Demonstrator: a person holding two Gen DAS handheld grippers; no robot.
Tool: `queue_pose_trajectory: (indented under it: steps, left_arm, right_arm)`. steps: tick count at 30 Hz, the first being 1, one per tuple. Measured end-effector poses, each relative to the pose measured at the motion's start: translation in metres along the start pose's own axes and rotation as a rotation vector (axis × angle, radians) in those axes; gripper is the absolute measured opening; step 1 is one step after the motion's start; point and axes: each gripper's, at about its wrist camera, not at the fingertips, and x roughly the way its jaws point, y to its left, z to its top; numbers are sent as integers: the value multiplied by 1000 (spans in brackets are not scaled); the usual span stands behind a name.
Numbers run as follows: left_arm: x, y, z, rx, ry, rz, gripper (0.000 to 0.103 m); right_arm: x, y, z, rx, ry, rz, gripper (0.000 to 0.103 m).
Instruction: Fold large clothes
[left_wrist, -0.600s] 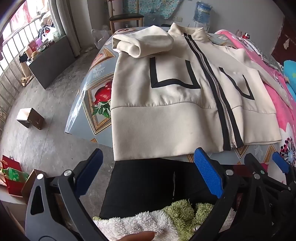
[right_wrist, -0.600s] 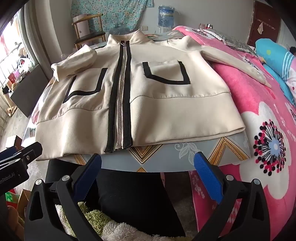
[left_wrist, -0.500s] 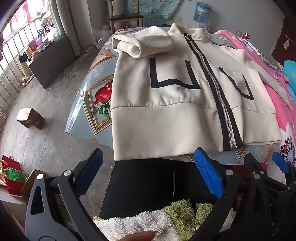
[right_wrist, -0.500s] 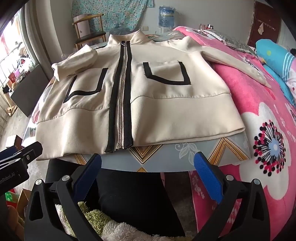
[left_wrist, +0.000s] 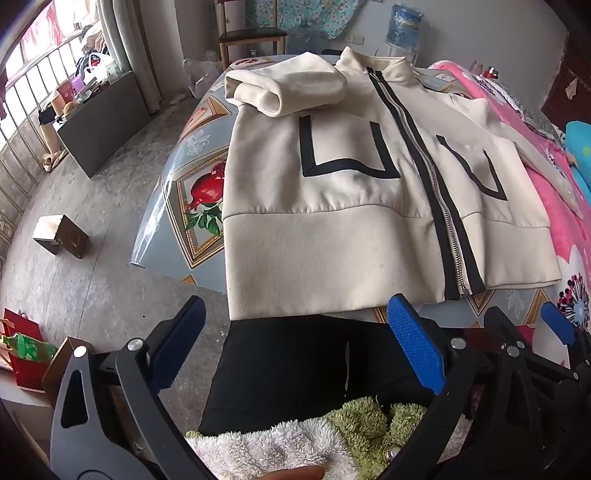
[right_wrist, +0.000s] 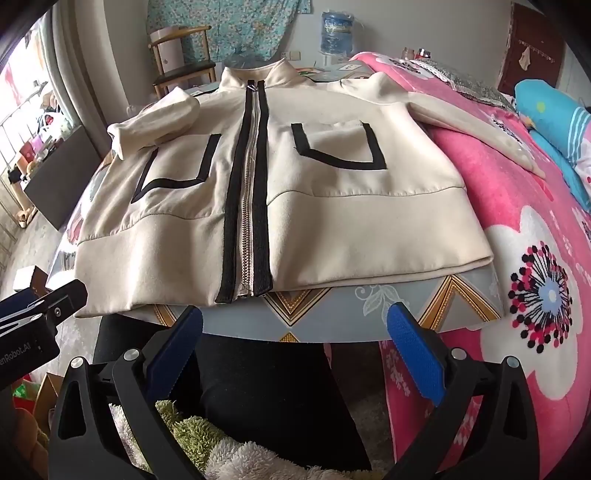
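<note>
A cream zip-up jacket (left_wrist: 332, 229) (right_wrist: 332, 206) with black trim lies face up on a patterned table, collar at the far end. Its left sleeve (left_wrist: 288, 86) is folded over the chest; the other sleeve (right_wrist: 472, 122) stretches onto the pink blanket. My left gripper (left_wrist: 295, 343) hovers open before the hem's left part, nothing between its blue pads (left_wrist: 415, 349). My right gripper (right_wrist: 295, 343) hangs open in front of the table's near edge, below the zipper's end, and holds nothing. Its black frame also shows at the right of the left wrist view (left_wrist: 524, 354).
The table (left_wrist: 177, 206) (right_wrist: 369, 306) carries a grey cloth with a fruit print. A pink flowered blanket (right_wrist: 517, 258) lies to the right. A person's dark trousers (left_wrist: 295, 369) and fluffy slippers sit below. A wooden chair (right_wrist: 181, 70), a water bottle (right_wrist: 336, 33) and a small box (left_wrist: 61, 236) stand around.
</note>
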Motion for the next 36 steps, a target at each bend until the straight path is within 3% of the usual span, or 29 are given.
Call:
queue_pose_trajectory:
  steps: [36]
  left_arm:
    - [-6, 1, 1, 1, -9, 7, 95]
  right_arm:
    - [-4, -1, 0, 4, -16, -6, 98]
